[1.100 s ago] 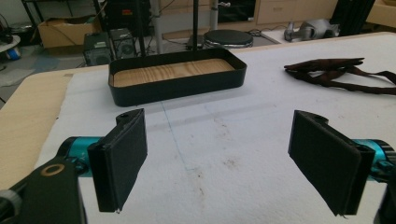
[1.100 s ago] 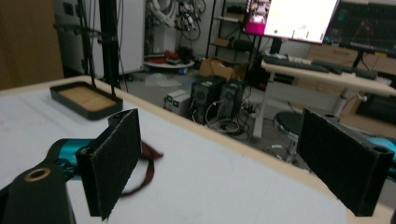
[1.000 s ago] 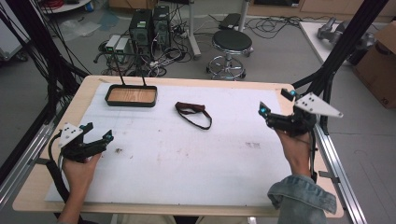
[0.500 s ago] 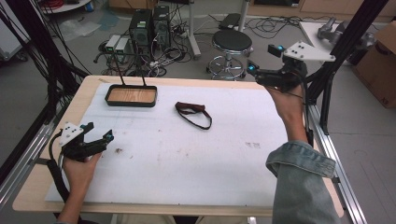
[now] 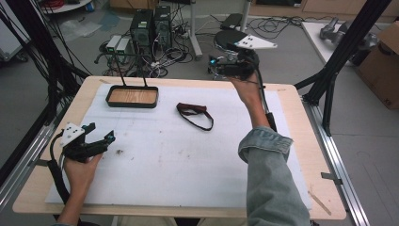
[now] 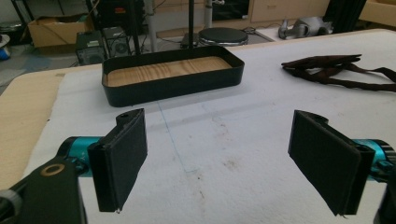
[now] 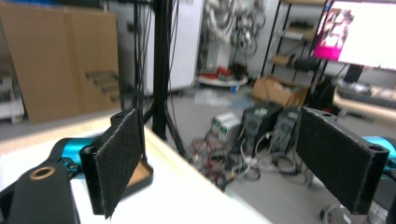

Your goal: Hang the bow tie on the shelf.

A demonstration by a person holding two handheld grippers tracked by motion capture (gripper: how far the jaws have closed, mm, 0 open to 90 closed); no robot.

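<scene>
A dark brown strap (image 5: 195,114) lies coiled on the white mat (image 5: 188,155), right of a black tray with a wooden floor (image 5: 132,97). My left gripper (image 5: 99,140) rests low at the mat's left side, open, nothing between its jaws; its own view looks toward the tray (image 6: 173,78) and the strap (image 6: 336,70). My right gripper (image 5: 217,63) is raised above the table's far edge, pointing left, open and empty. In the right gripper view the pads (image 7: 119,158) stand wide apart, with a corner of the tray (image 7: 142,173) behind them.
Computer towers (image 5: 150,23), cables and a round stool (image 5: 230,38) stand on the floor beyond the table. Black frame posts (image 5: 346,44) rise at both sides. A cardboard box (image 5: 381,66) sits at the far right. A denim sleeve (image 5: 270,179) crosses the mat's right half.
My right gripper has swung up from the table's right side and leftward to above the far edge. My left gripper has stayed put.
</scene>
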